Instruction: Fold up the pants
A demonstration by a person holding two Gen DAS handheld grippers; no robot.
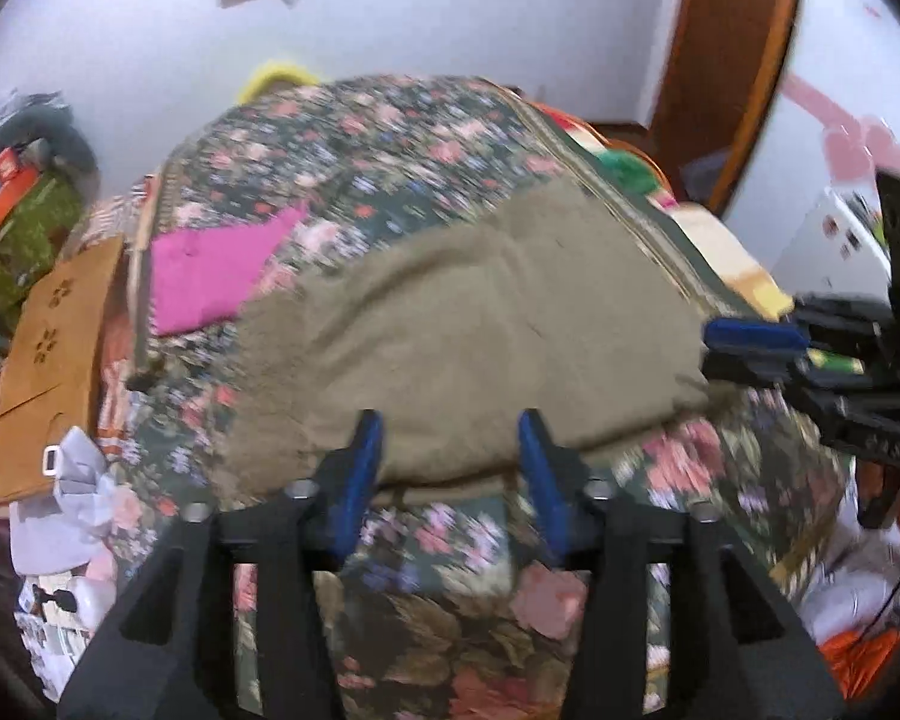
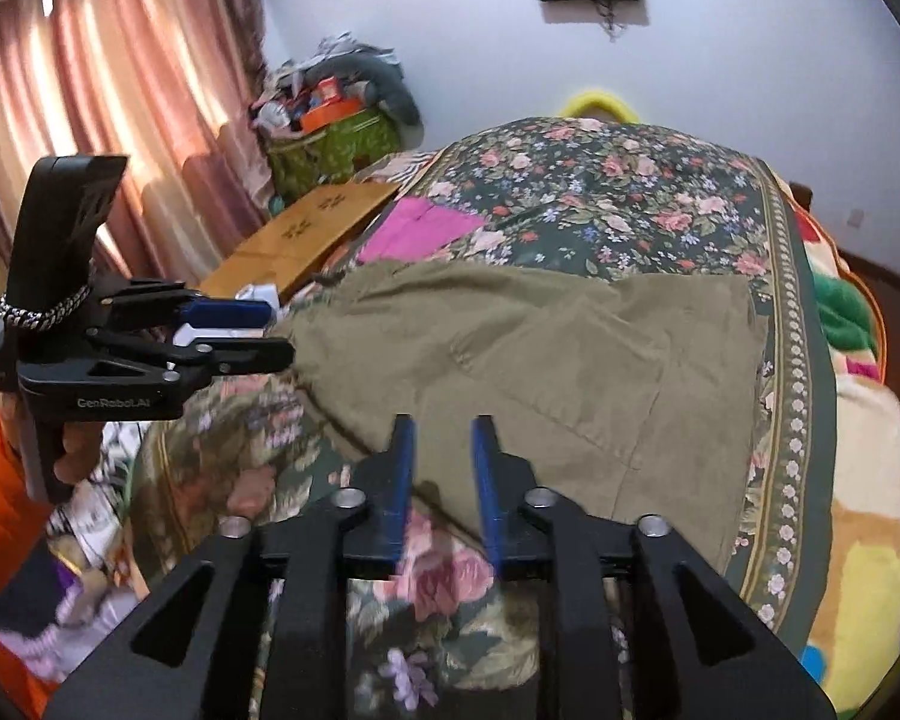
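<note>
Left wrist view looks down over the olive pants [image 1: 468, 324], which lie folded across a bed covered by a floral bedspread [image 1: 390, 138]; this picture is smeared, so fine detail in the cloth cannot be made out. The left gripper [image 1: 450, 438] hangs just over the near edge of the pants with its blue pads [image 1: 363, 474] spread well apart and nothing between them but the fabric's edge seen beyond; the pads do not press on it. Off the right end of the pants the right gripper [image 1: 750, 342] shows from the side, its tips just beside the cloth. A pink cloth [image 1: 210, 276] lies flat on the bedspread beyond the far left corner of the pants, and a tan board [image 1: 48, 360] with cut-out flower shapes leans off to the left of that. Right wrist view is sharper: the pants [image 2: 570, 360] spread out with a patch pocket seam visible, and the right gripper [image 2: 444, 444] sits above their near edge, jaws parted narrowly and holding nothing. Left of the pants in this view the left gripper [image 2: 258, 330] is held by a hand [image 2: 72, 450] with an orange sleeve [image 2: 0, 480] below it. Pink curtains [image 2: 120, 90] hang on the far left.
</note>
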